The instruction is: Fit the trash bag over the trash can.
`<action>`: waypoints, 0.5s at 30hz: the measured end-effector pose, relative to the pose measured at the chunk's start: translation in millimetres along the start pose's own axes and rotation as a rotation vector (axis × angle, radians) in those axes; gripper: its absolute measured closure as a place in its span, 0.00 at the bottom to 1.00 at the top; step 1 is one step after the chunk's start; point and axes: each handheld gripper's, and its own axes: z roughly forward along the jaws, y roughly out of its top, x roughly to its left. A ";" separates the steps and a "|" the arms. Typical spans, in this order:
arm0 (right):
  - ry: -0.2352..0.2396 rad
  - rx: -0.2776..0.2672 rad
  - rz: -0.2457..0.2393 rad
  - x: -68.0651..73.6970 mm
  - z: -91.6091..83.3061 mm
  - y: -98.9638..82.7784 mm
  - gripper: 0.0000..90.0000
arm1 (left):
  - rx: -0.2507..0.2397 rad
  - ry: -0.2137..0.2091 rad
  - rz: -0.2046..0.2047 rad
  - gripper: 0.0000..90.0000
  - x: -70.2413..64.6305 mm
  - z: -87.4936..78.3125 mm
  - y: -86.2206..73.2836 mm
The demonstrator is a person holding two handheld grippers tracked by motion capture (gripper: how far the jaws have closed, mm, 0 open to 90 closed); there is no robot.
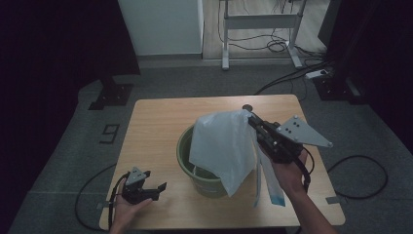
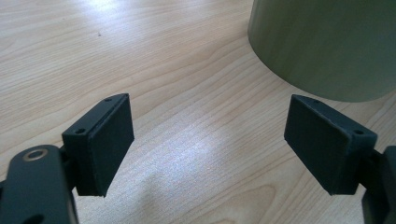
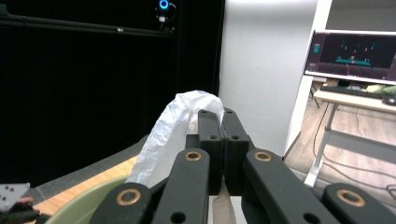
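Dim room with grey carpet, dark curtains and a small wooden table (image 1: 156,114) at its centre, seen from above. On the right gripper (image 3: 220,116), the two black jaws are pressed flat together, pinching the top edge of a thin white plastic bag (image 1: 221,144). The person's right hand (image 1: 288,176) holds this gripper raised over the near right part of the table, jaws pointing toward the far left, so the bag hangs down freely and drapes across the mouth of a green bucket (image 1: 184,156) standing on the table's middle. Held this high, the bag appears to be getting lined up to go into or over the bucket, perhaps as a liner.

On the left gripper (image 2: 208,140), the jaws stand wide apart with nothing between them, just bare wood beneath. It rests low near the table's near left corner, beside the bucket, likely waiting to help spread the bag.
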 end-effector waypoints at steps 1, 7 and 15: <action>-0.001 0.004 0.002 0.1 0.6 -3.7 0.99 | -0.002 0.000 -0.001 0.17 -0.3 -0.8 0.6; -0.006 0.039 0.009 2.4 4.2 -24.9 0.99 | -0.029 -0.006 0.000 0.17 -6.7 -8.1 8.0; 0.001 0.088 0.003 8.3 7.5 -48.7 0.99 | -0.060 -0.009 0.007 0.18 -12.0 -20.0 14.3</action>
